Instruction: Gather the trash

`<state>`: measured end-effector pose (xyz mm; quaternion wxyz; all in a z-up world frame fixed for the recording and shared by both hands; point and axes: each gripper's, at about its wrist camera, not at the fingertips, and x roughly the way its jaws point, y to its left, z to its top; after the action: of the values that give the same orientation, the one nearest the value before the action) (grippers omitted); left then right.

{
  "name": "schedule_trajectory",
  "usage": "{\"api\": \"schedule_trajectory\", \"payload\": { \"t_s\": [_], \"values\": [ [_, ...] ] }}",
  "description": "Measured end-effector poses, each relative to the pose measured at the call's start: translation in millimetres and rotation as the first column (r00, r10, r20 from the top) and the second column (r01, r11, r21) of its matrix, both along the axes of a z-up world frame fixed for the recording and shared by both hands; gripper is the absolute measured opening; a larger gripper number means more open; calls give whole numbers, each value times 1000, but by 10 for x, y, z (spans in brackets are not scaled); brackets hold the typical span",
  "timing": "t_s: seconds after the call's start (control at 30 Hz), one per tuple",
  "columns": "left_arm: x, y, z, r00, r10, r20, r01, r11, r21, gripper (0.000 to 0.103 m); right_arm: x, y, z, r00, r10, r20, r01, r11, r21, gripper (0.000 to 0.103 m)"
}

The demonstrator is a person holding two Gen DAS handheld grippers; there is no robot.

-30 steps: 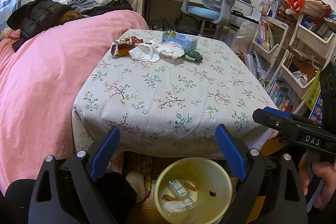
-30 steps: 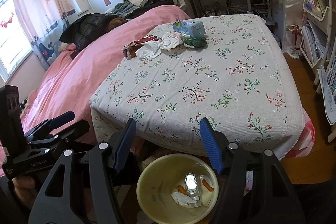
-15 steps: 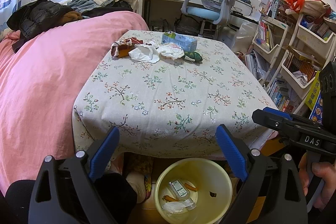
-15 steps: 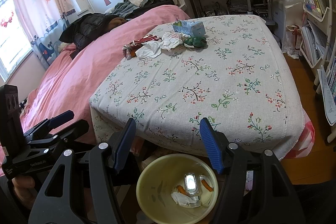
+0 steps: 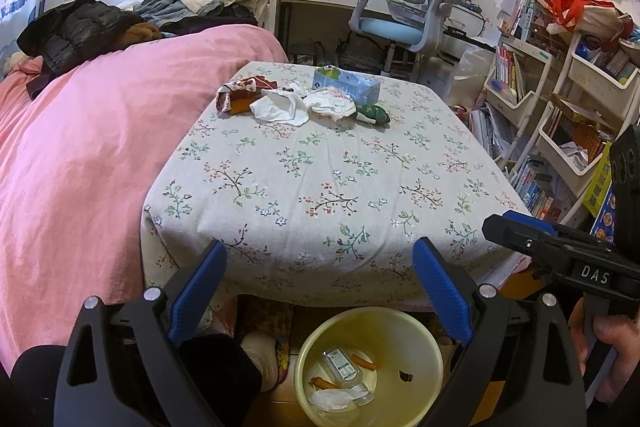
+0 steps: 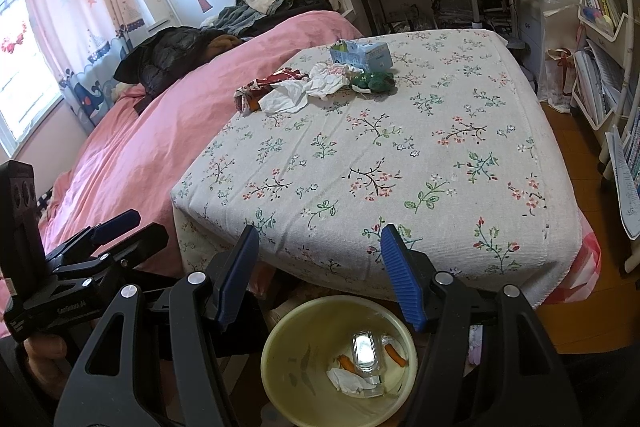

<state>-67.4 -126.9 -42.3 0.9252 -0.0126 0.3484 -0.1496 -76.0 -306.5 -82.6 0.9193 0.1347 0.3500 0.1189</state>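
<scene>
1. Nothing has changed over the last second: both grippers sit exactly where they were, parked above the yellow bin [image 5: 370, 367] on the floor at the near edge of the surface [image 5: 320, 187]
2. Left gripper [image 5: 320, 291] is spread wide with nothing between its blue fingers [image 5: 198, 291]. Right gripper [image 6: 320, 275] is open too, a bit narrower, also empty. So neither one is carrying anything right now
3. The bin already has stuff in it: a small clear bottle [image 6: 364, 351], a crumpled tissue [image 6: 348, 381] and a couple of orange scraps [image 6: 394, 353]. Looks like part of the job is already done
4. What's left is the pile at the far side of the surface: a red wrapper [image 5: 240, 95], two crumpled white papers [image 5: 280, 107], and a green wrapper [image 5: 374, 114] just beside them
5. The blue tissue box [image 5: 346, 87] sits right behind that pile. I'd guess it's not trash, but can't say for sure
6. My read: this is a pause between trips. Next thing would be a long reach across the surface, since the pile is well apart from both grippers, and the loose paper could slip out of a sloppy pinch
</scene>
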Motion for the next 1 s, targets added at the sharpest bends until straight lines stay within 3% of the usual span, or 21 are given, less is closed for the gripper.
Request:
{"api": "schedule_trajectory", "payload": {
  "t_s": [0.63,1.0],
  "values": [
    [53,34,14,1000,18,1,-18,999,-28,91,92,23,35,1000,14,4,-14,1000,-9,61],
    [315,236,31,993,109,-52,-113,989,-99,91,274,-25,134,1000,19,19,-18,1000,-21,61]
  ]
}}
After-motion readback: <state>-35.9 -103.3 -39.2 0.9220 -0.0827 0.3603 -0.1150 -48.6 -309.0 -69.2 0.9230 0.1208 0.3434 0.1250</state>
